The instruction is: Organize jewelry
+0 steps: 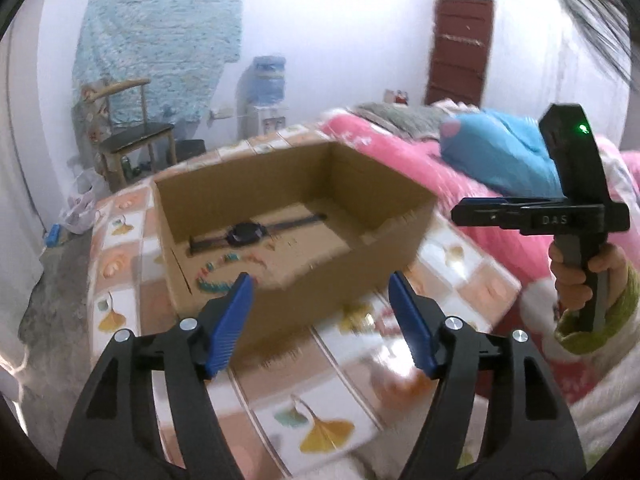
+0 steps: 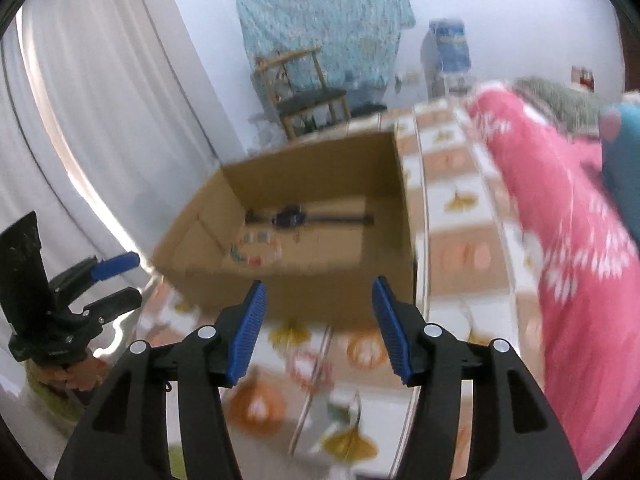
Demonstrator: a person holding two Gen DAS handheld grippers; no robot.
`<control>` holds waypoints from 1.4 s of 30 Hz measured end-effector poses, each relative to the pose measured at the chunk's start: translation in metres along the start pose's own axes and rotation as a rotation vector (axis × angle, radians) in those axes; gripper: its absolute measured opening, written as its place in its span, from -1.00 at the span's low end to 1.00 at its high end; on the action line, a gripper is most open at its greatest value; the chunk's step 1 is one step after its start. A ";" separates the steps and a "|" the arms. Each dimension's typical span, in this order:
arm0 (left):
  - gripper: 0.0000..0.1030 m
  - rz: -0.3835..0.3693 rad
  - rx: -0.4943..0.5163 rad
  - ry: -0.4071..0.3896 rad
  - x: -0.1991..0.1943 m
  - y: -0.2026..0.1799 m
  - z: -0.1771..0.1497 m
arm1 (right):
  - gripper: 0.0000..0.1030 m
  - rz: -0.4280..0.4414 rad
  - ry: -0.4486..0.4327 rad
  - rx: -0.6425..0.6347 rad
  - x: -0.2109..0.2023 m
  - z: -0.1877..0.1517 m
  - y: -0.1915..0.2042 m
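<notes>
An open cardboard box (image 1: 372,216) (image 2: 312,292) stands on the tiled table. Inside it lie a dark wristwatch (image 1: 246,234) (image 2: 290,218) stretched flat and a beaded bracelet (image 1: 216,280) (image 2: 250,250) nearer the front wall. My left gripper (image 1: 320,292) hangs in front of the box, jaws open with nothing between them. My right gripper (image 2: 318,300) also stands open and empty before the box's near wall. In the left wrist view the right tool (image 1: 560,216) shows at the right, held in a hand. The left tool (image 2: 76,300) shows at the left in the right wrist view.
The table top (image 1: 320,412) (image 2: 460,236) has a leaf-patterned tile cover. A pink blanket (image 1: 400,148) (image 2: 560,240) and a blue cushion (image 1: 508,156) lie to the right. A wooden chair (image 1: 132,140) and a water dispenser (image 1: 266,88) stand by the far wall; white curtains (image 2: 100,120) hang left.
</notes>
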State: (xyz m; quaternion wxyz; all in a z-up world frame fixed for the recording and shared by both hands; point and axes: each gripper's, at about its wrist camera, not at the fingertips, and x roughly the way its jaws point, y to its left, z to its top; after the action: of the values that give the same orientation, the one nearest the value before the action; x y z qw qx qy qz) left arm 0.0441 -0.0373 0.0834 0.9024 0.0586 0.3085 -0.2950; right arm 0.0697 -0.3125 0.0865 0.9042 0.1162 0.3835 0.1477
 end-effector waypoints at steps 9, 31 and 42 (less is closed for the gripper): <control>0.28 -0.024 0.057 0.099 0.046 -0.032 -0.036 | -0.12 0.030 0.166 0.037 0.048 -0.044 0.007; -0.56 -0.085 0.326 0.209 0.131 -0.038 -0.040 | -0.65 -0.050 0.283 -0.241 0.101 -0.061 0.030; -0.91 -0.088 0.340 0.230 0.133 -0.037 -0.044 | -0.65 -0.133 0.271 -0.187 0.102 -0.056 0.013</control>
State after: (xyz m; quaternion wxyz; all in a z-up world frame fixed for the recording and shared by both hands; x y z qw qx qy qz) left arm 0.0849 -0.1210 -0.0278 0.8246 0.2298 0.3573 -0.3736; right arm 0.0941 -0.2590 -0.0141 0.8589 -0.0153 0.4933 0.1368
